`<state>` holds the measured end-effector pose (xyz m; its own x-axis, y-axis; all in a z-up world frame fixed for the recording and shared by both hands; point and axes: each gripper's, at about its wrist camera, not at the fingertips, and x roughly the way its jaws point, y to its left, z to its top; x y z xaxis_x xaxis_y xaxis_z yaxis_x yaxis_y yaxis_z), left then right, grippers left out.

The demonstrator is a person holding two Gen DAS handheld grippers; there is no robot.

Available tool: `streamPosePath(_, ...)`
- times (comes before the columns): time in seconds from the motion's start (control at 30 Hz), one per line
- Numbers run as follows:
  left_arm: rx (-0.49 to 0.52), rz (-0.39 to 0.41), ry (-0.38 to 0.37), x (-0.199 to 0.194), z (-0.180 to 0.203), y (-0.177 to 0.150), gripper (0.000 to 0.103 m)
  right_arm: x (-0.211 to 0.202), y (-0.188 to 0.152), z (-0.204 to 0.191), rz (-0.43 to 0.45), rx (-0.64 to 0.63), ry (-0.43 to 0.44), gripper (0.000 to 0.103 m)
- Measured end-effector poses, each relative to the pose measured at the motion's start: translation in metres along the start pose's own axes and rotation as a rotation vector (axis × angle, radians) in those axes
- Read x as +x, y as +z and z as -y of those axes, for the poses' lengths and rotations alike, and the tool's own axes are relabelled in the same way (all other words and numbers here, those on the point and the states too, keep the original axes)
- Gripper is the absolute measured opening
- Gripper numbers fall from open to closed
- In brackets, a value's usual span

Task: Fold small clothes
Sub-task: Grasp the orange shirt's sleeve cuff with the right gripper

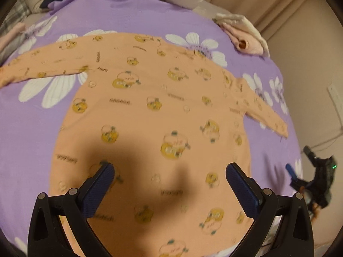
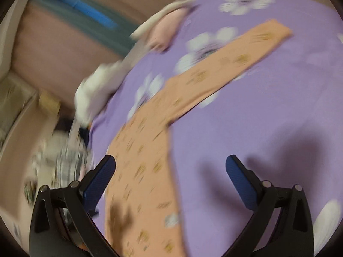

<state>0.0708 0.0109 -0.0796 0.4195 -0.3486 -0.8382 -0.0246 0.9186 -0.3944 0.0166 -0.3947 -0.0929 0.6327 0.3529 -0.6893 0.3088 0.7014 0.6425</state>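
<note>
I am holding my left gripper and right gripper wide apart, gripping nothing, above the peach cartoon-print long-sleeved shirt lying flat on the purple flowered bedsheet, collar pointing away, sleeves stretching sideways.

A home bedroom: a bed under a purple cotton sheet printed with white daisies, beige curtains behind, folded pale clothes at its edge.

A matt orange cloth shirt is lying on a soft purple cloth sheet; dimpled blue pads are lining black plastic fingers.
</note>
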Motion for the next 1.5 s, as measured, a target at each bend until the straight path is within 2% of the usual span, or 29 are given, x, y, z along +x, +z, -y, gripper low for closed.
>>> streamPosePath(0.17, -0.014, 0.046, -0.025, 0.007, 0.001, 0.017, 0.103, 0.011, 0.04, 0.048, 0.137, 0.189, 0.035, 0.099)
streamPosePath(0.4, 0.013, 0.053, -0.02, 0.019, 0.014, 0.039, 0.103, 0.044, 0.093, 0.084, 0.241, 0.313, 0.063, 0.084)
streamPosePath(0.53, 0.021, 0.066, -0.016, 0.022, 0.019, 0.05, 0.103, 0.068, 0.109, 0.096, 0.289, 0.392, 0.067, 0.063)
streamPosePath(0.67, 0.017, 0.068, -0.007, 0.027, 0.019, 0.057, 0.103, 0.065, 0.128, 0.123, 0.361, 0.454, 0.127, 0.053)
streamPosePath(0.77, 0.012, 0.072, -0.002, 0.029, 0.019, 0.061, 0.103, 0.071, 0.139, 0.13, 0.373, 0.468, 0.118, 0.035)
streamPosePath(0.83, 0.007, 0.068, 0.008, 0.032, 0.018, 0.063, 0.103, 0.074, 0.144, 0.131, 0.371, 0.474, 0.096, 0.014)
streamPosePath(0.93, 0.004, 0.064, 0.021, 0.034, 0.016, 0.064, 0.103, 0.077, 0.141, 0.143, 0.367, 0.472, 0.093, 0.006)
streamPosePath(1.07, -0.002, 0.068, 0.04, 0.031, 0.011, 0.064, 0.103, 0.065, 0.141, 0.125, 0.368, 0.42, 0.048, 0.008)
streamPosePath(1.17, -0.023, 0.067, 0.055, 0.026, 0.002, 0.063, 0.103, 0.053, 0.142, 0.114, 0.39, 0.352, 0.048, 0.007)
streamPosePath(1.33, -0.116, 0.054, 0.038, 0.019, -0.024, 0.063, 0.103, 0.034, 0.152, 0.041, 0.39, 0.144, 0.013, 0.007)
streamPosePath(1.4, -0.149, 0.051, 0.044, 0.016, -0.035, 0.064, 0.103, 0.025, 0.158, -0.009, 0.38, 0.04, 0.004, 0.007)
streamPosePath(1.5, -0.176, 0.054, 0.037, 0.007, -0.049, 0.065, 0.103, 0.012, 0.139, -0.069, 0.363, -0.095, 0.006, 0.007)
